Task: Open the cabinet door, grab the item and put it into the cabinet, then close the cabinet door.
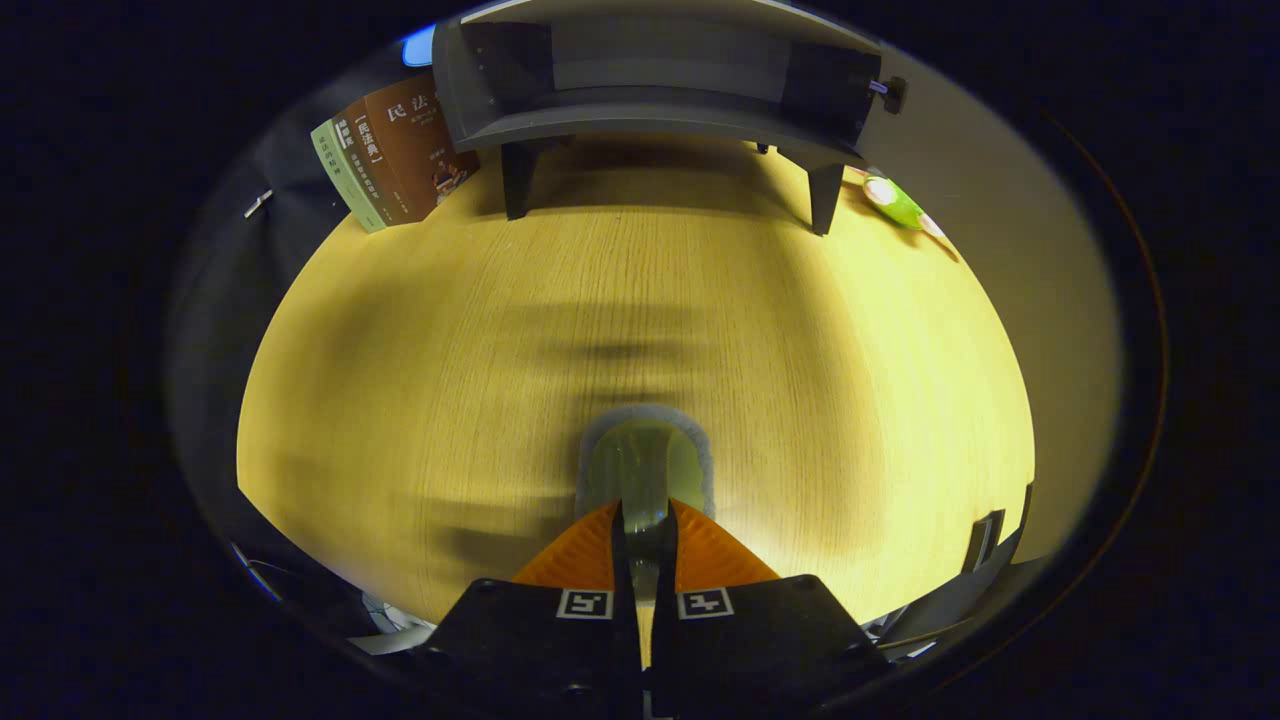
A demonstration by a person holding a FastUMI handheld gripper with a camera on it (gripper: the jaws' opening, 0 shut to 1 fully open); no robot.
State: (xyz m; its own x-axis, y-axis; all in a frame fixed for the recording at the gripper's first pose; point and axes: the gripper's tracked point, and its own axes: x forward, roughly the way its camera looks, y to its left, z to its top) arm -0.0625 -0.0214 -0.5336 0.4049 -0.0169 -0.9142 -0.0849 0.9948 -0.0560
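A: Gripper (645, 520) is gripping something, w/ both fingers nearly together, pressing on a clear, glassy item (643, 462) w/ a grey fuzzy rim. Can't ID it; near end is hiding between the fingers.

B: Where's it sitting?

A: Poking out just ahead of the fingertips, over the wooden table (420, 400). Can't tell if it's touching the tabletop. Wood below is looking smeared, so shadows are hard to read.

B: Cabinet?

A: Dark grey cabinet (650, 90) is standing on short legs at the far side, well apart from the gripper. Door is swinging open to the right, knob (890, 92) showing at its edge. Top is cut off; interior is looking dim.

B: Else?

A: Books (395, 155) are leaning far left, touching the cabinet's side. Small green thing (893, 203) is lying far right by the cabinet leg, too small to ID.
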